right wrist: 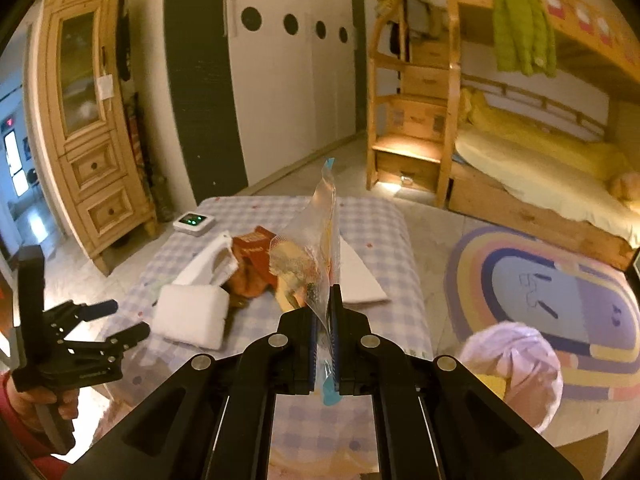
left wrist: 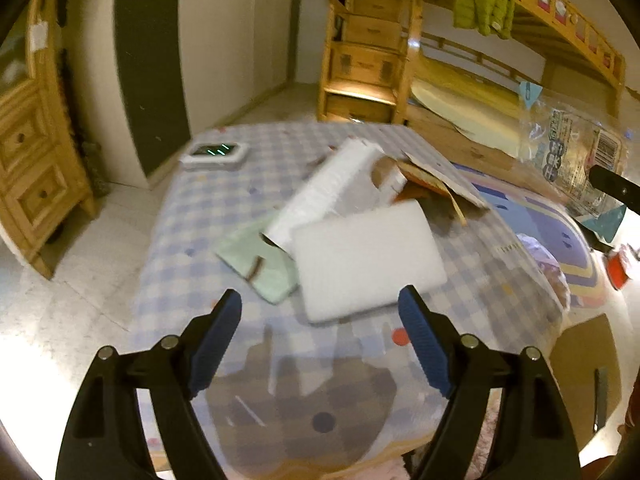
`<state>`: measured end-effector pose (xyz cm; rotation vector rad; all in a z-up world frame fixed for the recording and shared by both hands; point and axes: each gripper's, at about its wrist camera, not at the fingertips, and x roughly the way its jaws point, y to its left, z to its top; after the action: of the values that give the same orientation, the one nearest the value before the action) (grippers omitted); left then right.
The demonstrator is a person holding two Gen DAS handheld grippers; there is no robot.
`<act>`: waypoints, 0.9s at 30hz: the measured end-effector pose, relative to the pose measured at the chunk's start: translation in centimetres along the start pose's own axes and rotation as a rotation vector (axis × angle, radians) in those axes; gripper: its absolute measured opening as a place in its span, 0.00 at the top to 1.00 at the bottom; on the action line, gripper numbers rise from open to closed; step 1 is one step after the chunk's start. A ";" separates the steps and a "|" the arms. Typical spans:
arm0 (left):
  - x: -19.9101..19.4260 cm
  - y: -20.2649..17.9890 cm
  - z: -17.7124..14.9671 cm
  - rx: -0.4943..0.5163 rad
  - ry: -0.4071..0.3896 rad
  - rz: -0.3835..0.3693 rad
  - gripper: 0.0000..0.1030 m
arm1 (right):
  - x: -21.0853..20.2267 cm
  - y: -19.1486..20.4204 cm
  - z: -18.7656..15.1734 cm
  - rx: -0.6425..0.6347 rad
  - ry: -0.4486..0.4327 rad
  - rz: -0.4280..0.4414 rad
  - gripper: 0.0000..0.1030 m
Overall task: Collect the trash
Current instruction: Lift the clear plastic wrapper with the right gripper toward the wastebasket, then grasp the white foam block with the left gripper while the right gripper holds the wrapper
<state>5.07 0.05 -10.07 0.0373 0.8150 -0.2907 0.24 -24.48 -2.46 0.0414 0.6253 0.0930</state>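
My right gripper [right wrist: 326, 300] is shut on a clear plastic wrapper [right wrist: 316, 248], which stands up above the checked table [right wrist: 380, 224]; the same wrapper [left wrist: 572, 160] shows at the right edge of the left wrist view. On the table [left wrist: 224, 184] lie a white foam block [left wrist: 368, 256] [right wrist: 192, 316], a long white foam piece [left wrist: 324, 192] [right wrist: 208, 264], torn cardboard [left wrist: 440, 184], a red-brown box [right wrist: 256, 252] and a white paper sheet [right wrist: 360, 276]. My left gripper [left wrist: 320, 304] [right wrist: 120, 320] hangs open just short of the foam block, with nothing between its fingers.
A white device with green lights [left wrist: 216, 154] [right wrist: 194, 222] sits at the table's far left corner. A pale green cloth [left wrist: 256, 264] lies beside the foam. A white plastic bag [right wrist: 516, 364] stands on the floor to the right, by a striped rug [right wrist: 560, 292]. Wooden cabinet and bunk bed stand behind.
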 end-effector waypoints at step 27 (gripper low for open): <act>2.0 -3.7 -0.7 0.120 -0.012 -0.122 0.20 | -0.1 -1.4 -1.0 0.040 0.015 -0.008 0.95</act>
<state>4.88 -3.90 -11.68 0.0988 0.7881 -0.4543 -0.34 -25.92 -3.31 0.0768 0.6418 0.0735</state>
